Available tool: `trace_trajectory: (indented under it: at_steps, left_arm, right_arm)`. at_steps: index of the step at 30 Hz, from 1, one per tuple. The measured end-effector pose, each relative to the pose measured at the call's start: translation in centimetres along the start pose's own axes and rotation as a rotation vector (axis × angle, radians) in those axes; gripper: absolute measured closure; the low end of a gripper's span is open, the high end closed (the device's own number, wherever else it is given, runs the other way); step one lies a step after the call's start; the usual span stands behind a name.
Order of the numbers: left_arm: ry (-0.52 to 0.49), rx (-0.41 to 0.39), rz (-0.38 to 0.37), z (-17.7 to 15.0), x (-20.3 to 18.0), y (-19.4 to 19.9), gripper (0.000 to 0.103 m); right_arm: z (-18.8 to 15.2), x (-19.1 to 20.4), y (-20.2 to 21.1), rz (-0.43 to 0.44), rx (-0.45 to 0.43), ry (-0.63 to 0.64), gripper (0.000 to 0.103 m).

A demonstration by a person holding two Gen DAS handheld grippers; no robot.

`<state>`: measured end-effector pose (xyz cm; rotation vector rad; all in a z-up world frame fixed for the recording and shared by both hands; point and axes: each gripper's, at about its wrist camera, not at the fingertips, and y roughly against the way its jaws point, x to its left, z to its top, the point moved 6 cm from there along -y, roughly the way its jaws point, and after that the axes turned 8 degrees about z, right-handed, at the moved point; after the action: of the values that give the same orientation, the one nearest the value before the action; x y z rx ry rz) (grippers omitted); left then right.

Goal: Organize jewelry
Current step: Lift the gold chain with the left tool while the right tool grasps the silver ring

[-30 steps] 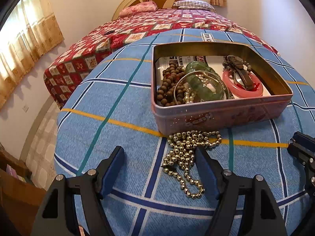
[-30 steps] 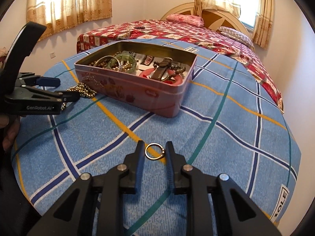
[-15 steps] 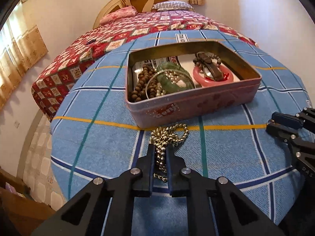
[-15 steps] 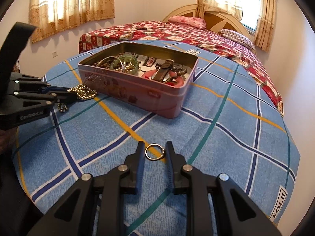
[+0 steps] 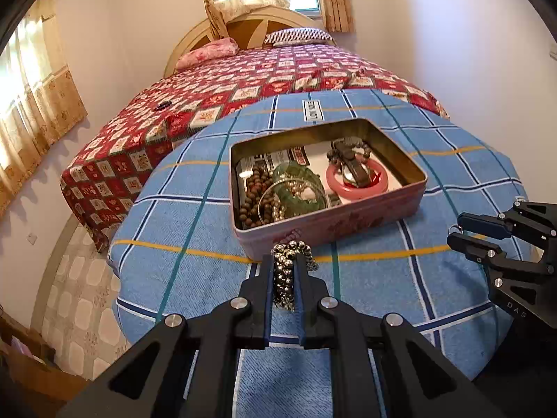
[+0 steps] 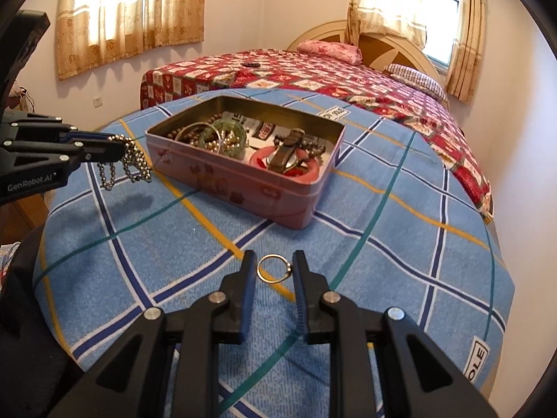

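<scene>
My left gripper [image 5: 283,261] is shut on a silver bead necklace [image 5: 286,280], which hangs clear of the blue checked cloth [image 5: 195,216], just in front of the pink tin [image 5: 348,224]. The right wrist view shows the necklace [image 6: 127,165] dangling in loops from the left gripper [image 6: 118,148], left of the tin [image 6: 243,188]. My right gripper [image 6: 274,261] is shut on a small gold ring [image 6: 287,269], low over the cloth in front of the tin. Inside the tin lie brown beads [image 5: 252,195], a green bangle [image 5: 299,188], a pink bangle [image 5: 376,183] and a watch [image 5: 353,165].
The round table under the blue cloth ends close on all sides. A bed with a red patterned cover [image 5: 261,80] stands right behind it. Tiled floor [image 5: 76,278] lies to the left. My right gripper [image 5: 456,231] reaches in from the right edge of the left wrist view.
My left gripper closed on the bead necklace and lifted it off the cloth, toward the tin. The right gripper kept still with the ring.
</scene>
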<state>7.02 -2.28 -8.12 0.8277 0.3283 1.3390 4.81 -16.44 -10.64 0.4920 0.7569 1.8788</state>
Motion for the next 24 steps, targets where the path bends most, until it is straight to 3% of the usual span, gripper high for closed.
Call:
trace_trajectory:
  at_steps: [24]
  left_arm:
    - [0.026, -0.082, 0.01, 2.4, 0.9, 2.9, 0.093]
  right_arm:
    - [2.3, -0.3, 2.1, -0.007, -0.075, 0.004, 0.08]
